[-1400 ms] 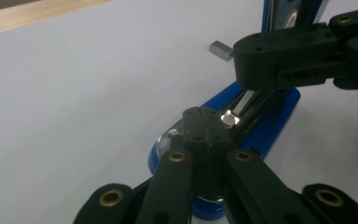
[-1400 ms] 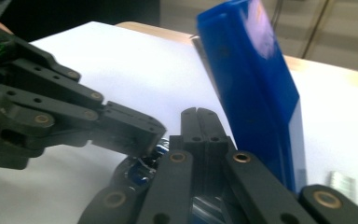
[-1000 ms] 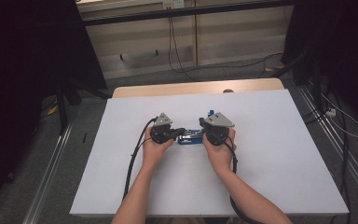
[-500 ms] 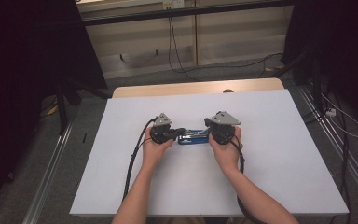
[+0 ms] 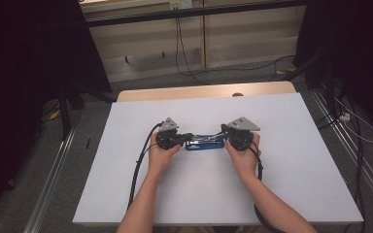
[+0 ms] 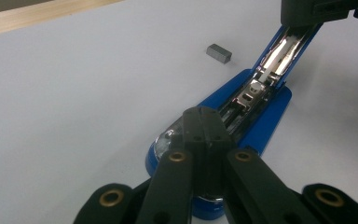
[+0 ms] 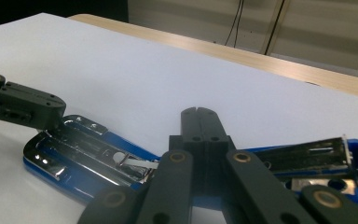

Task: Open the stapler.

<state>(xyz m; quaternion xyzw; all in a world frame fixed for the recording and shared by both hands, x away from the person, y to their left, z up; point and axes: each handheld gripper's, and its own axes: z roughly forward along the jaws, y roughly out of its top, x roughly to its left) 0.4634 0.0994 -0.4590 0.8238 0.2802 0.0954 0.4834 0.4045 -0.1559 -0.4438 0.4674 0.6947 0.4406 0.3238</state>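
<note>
A blue stapler (image 5: 205,142) lies swung open on the white table (image 5: 126,189), its metal staple channel (image 6: 279,49) facing up. My left gripper (image 5: 188,137) is shut, and its tips (image 6: 201,114) rest on the stapler's left end without anything between them. From the other side my right gripper (image 5: 222,134) is also shut. Its closed tips (image 7: 198,114) sit over the hinge, between the stapler's base (image 7: 84,149) and its folded-out arm (image 7: 317,156). A small grey block of staples (image 6: 219,52) lies loose on the table just beyond the stapler.
A wooden strip (image 5: 204,91) runs along the table's far edge. Black cables (image 5: 141,160) trail from the left gripper toward the front edge. Metal rails (image 5: 48,194) flank the table on the floor, with wall panels and cables behind.
My right gripper has moved to the right, and the stapler now lies stretched out longer between the two grippers. The left gripper has stayed where it was.
</note>
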